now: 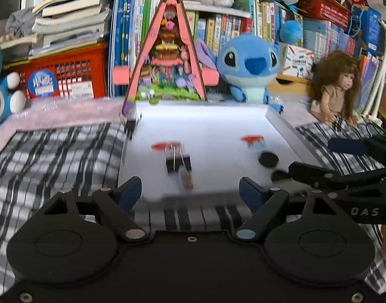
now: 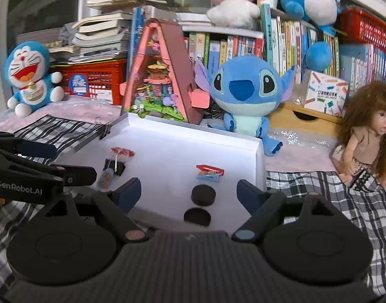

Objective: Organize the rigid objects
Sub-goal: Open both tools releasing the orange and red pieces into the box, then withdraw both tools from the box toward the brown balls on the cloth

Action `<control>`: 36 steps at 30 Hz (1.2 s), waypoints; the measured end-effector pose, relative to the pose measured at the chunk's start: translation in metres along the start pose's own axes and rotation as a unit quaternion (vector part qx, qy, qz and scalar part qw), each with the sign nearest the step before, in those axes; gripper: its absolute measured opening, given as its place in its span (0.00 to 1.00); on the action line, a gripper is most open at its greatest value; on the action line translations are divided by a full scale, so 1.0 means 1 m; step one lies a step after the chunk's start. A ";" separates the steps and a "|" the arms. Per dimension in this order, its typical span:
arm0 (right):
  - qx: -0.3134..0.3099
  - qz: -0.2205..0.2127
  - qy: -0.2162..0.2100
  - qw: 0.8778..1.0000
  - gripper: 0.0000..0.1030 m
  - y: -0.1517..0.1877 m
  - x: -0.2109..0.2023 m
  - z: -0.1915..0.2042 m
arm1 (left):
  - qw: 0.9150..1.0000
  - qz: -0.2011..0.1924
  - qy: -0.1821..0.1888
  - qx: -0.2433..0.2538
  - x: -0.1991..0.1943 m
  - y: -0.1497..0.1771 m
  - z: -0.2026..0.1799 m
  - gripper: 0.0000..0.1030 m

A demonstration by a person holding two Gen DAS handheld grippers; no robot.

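Cluttered bookshelf backdrop, checked cloth point(image 2: 332, 197) on desk. White tray point(image 2: 258, 156) holds two black discs point(image 2: 203, 195), hair clips point(image 2: 210, 172), binder clip point(image 2: 114, 166). Left claw point(image 1: 190, 192) and right claw point(image 2: 187, 194) both open, empty. Looks like between placements; next pick needs a fresh target.

Ahead of both tongs lies a white tray point(image 2: 258, 156) of smooth, matt card or plastic; which one cannot be told. Inside it, just beyond the right gripper point(image 2: 187, 192), two matt black discs point(image 2: 203, 195) sit near a glossy red and blue plastic hair clip point(image 2: 209, 172). Beyond the left gripper point(image 1: 190, 189) is a black binder clip point(image 1: 178, 163) with thin metal wire handles. Under the tray spreads woven checked cloth point(image 2: 319, 197). Farther back sit a fuzzy blue plush toy point(image 2: 246, 93) and a red plastic lattice crate point(image 1: 74, 73). The gripper fingers point(image 2: 251, 194) are matt black plastic with blue pads.
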State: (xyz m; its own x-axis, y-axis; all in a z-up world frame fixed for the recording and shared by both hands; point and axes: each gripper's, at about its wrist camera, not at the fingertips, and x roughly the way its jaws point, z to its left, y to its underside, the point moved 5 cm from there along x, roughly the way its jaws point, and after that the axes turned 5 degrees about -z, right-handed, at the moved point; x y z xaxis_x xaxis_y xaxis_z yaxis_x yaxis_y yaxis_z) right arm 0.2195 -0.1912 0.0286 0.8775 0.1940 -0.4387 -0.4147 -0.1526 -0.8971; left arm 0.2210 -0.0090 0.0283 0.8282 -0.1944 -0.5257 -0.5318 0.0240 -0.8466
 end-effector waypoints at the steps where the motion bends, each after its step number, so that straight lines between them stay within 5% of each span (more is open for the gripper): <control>1: -0.003 -0.003 -0.002 1.000 0.88 0.003 -0.006 0.001 | 1.000 0.002 0.000 0.000 -0.004 0.005 0.000 0.81; 23: -0.010 -0.008 -0.007 1.000 0.89 0.071 -0.083 0.006 | 0.997 -0.001 0.041 0.059 -0.081 0.100 -0.033 0.81; 36: -0.031 -0.013 0.011 0.999 0.87 0.103 -0.107 0.015 | 0.997 -0.001 0.049 0.051 -0.099 0.121 -0.038 0.76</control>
State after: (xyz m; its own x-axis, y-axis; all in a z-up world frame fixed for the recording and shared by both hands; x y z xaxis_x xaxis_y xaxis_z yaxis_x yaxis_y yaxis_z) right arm 0.0787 -0.2134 -0.0179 0.8932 0.1768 -0.4134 -0.3765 -0.2085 -0.9026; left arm 0.0682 -0.0238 -0.0196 0.8050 -0.2890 -0.5182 -0.5055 0.1233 -0.8540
